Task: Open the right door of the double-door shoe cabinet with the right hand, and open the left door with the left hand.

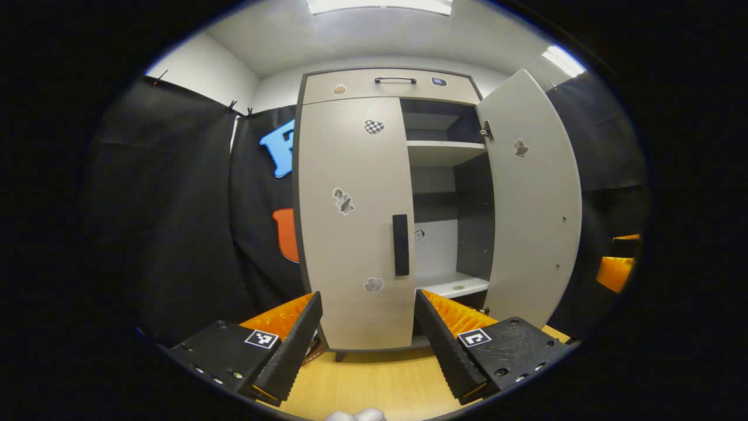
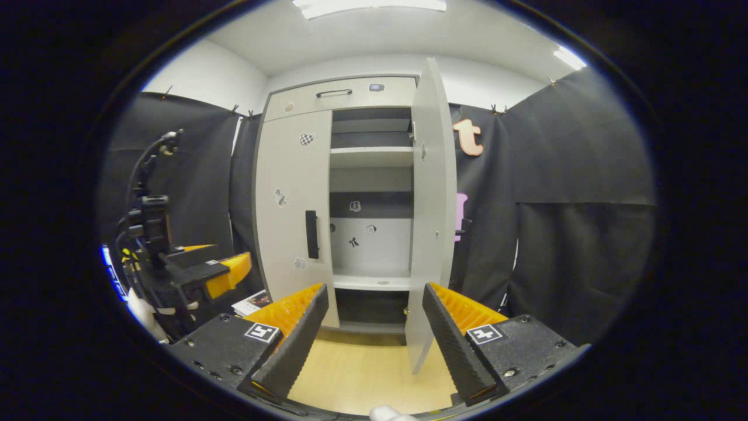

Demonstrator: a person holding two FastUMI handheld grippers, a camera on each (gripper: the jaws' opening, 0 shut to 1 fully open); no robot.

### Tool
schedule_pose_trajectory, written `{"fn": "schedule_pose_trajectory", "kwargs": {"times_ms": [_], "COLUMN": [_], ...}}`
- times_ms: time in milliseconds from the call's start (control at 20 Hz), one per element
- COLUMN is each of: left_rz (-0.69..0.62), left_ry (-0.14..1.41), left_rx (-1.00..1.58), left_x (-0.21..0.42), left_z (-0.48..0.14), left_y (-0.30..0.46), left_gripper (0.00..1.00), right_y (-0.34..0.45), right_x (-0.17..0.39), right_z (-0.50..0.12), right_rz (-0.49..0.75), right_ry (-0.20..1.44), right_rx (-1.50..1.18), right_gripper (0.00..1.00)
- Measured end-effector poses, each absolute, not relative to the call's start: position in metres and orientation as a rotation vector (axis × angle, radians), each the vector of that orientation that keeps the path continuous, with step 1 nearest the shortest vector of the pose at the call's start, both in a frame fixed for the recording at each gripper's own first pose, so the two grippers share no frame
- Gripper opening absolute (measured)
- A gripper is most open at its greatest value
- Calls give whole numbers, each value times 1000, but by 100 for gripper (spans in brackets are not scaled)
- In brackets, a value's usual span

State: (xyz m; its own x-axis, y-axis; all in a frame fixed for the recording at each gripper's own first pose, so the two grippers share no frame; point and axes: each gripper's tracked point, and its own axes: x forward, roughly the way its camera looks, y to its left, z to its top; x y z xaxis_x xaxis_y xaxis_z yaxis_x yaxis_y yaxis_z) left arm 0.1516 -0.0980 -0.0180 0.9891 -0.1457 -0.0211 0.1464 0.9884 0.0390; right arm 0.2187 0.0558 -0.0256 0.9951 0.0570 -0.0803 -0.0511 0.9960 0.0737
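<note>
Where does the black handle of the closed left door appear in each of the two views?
Left gripper view: the black handle is just right of centre, on the left door's right edge, above the gap between the tongs.
Right gripper view: the black handle is left of centre, higher above the tongs.
Shared landmark: the checkered sticker near that door's top.

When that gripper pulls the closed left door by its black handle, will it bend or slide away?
The left door looks like a rigid flat panel, so probably no bending. It likely swings on side hinges, like the open right door. Its handle looks firm.
</note>
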Motion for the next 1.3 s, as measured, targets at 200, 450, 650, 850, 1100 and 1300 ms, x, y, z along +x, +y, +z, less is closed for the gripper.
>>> {"fn": "schedule_pose_trajectory", "kwargs": {"times_ms": [200, 450, 650, 850, 1100, 1300], "left_rz": [-173, -176, -145, -131, -126, -124], "left_ry": [9, 7, 19, 57, 60, 63], "left_rx": [48, 31, 12, -8, 7, 3], "left_x": [209, 271, 317, 352, 373, 376], "left_z": [-10, -5, -12, -27, -31, -35], "left_y": [-139, -163, -162, -159, -163, -165], "left_gripper": [96, 96, 96, 96, 96, 94], "right_y": [54, 50, 46, 41, 41, 41], "right_x": [222, 223, 225, 239, 247, 247], "right_z": [-24, -24, -28, -30, -36, -34], "right_rz": [57, 45, 39, 41, 53, 55], "right_ry": [71, 73, 92, 110, 124, 123], "right_rx": [54, 50, 41, 35, 24, 20], "right_gripper": [100, 100, 100, 100, 100, 100]}}
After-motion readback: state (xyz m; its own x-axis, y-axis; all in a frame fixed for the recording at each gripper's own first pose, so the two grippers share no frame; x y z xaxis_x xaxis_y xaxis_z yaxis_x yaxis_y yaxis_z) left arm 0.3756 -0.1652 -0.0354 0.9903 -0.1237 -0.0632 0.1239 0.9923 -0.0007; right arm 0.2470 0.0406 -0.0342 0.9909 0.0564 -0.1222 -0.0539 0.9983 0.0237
